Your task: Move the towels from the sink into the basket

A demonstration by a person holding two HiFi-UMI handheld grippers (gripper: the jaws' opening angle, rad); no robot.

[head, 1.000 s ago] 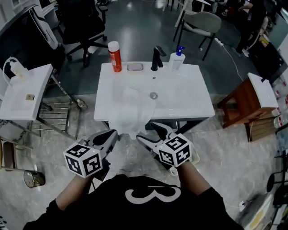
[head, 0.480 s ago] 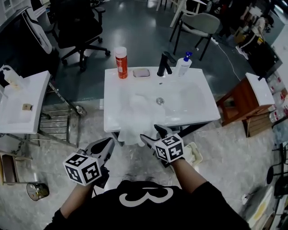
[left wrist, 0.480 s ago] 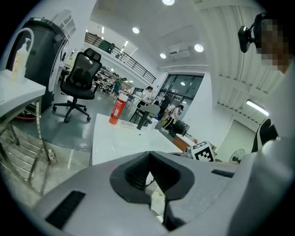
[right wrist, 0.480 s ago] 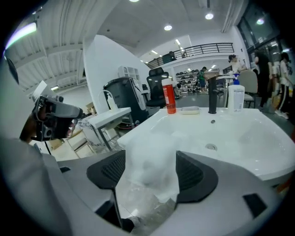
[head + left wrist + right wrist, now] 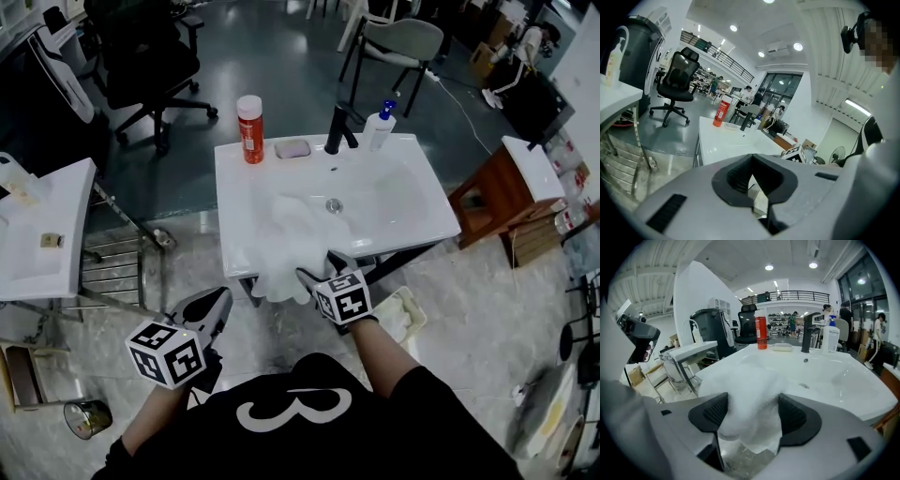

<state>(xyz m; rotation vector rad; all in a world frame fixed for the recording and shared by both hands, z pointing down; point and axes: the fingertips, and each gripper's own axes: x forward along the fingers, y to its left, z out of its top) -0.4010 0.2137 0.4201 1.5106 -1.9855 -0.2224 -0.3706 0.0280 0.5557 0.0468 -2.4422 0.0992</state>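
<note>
A white towel (image 5: pixel 286 239) lies in the white sink (image 5: pixel 431 220) and hangs over its front edge. My right gripper (image 5: pixel 319 267) is at that hanging edge, jaws wide open. In the right gripper view the towel (image 5: pixel 750 390) bulges between the two pads of that gripper (image 5: pixel 751 411) without being squeezed. My left gripper (image 5: pixel 217 300) hangs lower left, apart from the sink; in its own view its jaws (image 5: pixel 751 161) meet at the tips with nothing between them. A pale basket (image 5: pixel 405 314) sits on the floor under the sink's right side, partly hidden by my right arm.
On the sink's back ledge stand a red bottle (image 5: pixel 248 117), a soap dish (image 5: pixel 292 148), a black faucet (image 5: pixel 339 127) and a soap dispenser (image 5: pixel 378 124). A second white basin on a metal stand (image 5: pixel 37 244) is at left, a wooden stool (image 5: pixel 497 202) at right, office chairs behind.
My right gripper has gone forward until the towel's hanging edge lies between its jaws. My left gripper has dropped back to the lower left, away from the sink.
</note>
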